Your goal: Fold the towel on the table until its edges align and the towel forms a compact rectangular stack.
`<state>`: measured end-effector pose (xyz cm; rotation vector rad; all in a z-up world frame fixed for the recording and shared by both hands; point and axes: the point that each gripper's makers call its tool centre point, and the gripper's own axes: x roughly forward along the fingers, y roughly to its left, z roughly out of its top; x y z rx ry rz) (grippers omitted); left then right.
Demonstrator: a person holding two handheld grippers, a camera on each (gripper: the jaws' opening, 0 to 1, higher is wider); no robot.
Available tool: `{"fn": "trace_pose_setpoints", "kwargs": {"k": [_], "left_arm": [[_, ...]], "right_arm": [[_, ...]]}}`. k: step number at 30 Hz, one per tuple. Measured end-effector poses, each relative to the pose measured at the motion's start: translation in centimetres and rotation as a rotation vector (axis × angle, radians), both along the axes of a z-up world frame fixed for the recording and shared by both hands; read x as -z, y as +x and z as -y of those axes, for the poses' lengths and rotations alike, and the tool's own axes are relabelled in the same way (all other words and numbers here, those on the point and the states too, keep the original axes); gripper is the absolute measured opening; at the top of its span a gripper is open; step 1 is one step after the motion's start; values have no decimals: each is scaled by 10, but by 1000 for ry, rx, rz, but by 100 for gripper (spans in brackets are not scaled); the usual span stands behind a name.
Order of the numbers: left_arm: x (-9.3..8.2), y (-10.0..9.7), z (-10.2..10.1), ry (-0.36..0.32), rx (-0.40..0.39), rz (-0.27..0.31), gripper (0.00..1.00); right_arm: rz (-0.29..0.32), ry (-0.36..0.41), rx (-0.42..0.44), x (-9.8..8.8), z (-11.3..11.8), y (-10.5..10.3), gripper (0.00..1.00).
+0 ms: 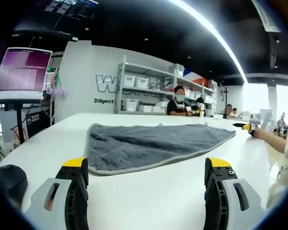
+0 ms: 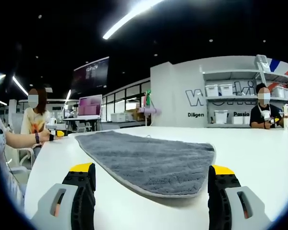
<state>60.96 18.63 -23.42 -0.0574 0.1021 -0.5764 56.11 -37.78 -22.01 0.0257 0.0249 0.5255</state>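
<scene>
on the pale wall [image 1: 86,72] behind the shelving, large outlined letters begin with "w" [image 1: 104,82]; the shelf posts cover what follows. in the right gripper view the same lettering [image 2: 201,96] reads roughly "wo", with a "k" and "i" further along, broken by the shelves. under it, smaller dark print reads "diligent" [image 1: 104,101] in the left gripper view, cut to "diligen" [image 2: 198,115] in the right gripper view. a second word further along starts "pass" [image 2: 241,114]. the monitor [image 1: 23,70] on a stand shows lines of text too small to read
</scene>
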Motion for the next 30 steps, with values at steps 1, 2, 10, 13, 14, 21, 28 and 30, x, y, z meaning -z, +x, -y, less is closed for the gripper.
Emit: {"fn": "trace_pose_setpoints", "kwargs": {"k": [1, 2, 10, 13, 14, 21, 28, 30], "left_arm": [[0, 1, 0, -1, -1, 0, 99], [0, 1, 0, -3, -3, -1, 99], [-4, 4, -3, -35, -10, -9, 99], [-5, 5, -3, -39, -10, -9, 99], [-5, 5, -2, -36, -11, -9, 99], [-4, 5, -1, -17, -8, -11, 99], [-3, 2, 4, 17, 4, -6, 99], [-2, 2, 4, 33, 8, -7, 99]], "right_arm": [[-4, -1, 1, 1, 2, 1, 100], [-5, -3, 1, 1, 2, 1, 100], [-8, -2, 12, -1, 6, 3, 100], [-14, -5, 13, -1, 4, 3, 100], [-20, -11, 15, 0, 4, 3, 100], [-65, -64, -20, 11, -7, 3, 100], [-44, -30, -5, 3, 2, 1, 100], [-38, -17, 6, 0, 8, 2, 100]]}}
